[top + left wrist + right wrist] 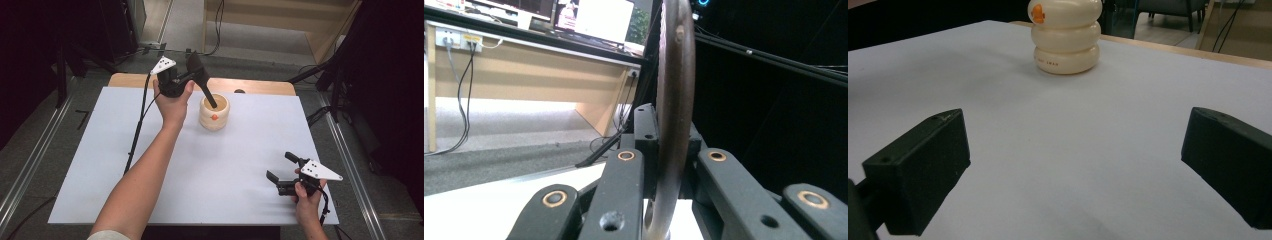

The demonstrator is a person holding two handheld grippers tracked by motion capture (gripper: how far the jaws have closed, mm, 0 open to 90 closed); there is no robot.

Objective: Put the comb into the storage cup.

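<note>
Near the bench's far edge, your left gripper clamps a dark spatula whose handle end dips into the cream holder. Lean it sideways and the holder could tip. Your right gripper rests wide open at the near right corner.

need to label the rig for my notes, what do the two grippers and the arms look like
Both the left gripper and right gripper are black, each topped by a pale three-cornered plate with dark dots and trailing a black cable. Brass-coloured pivots show on the left. The forearms are bare.
</note>
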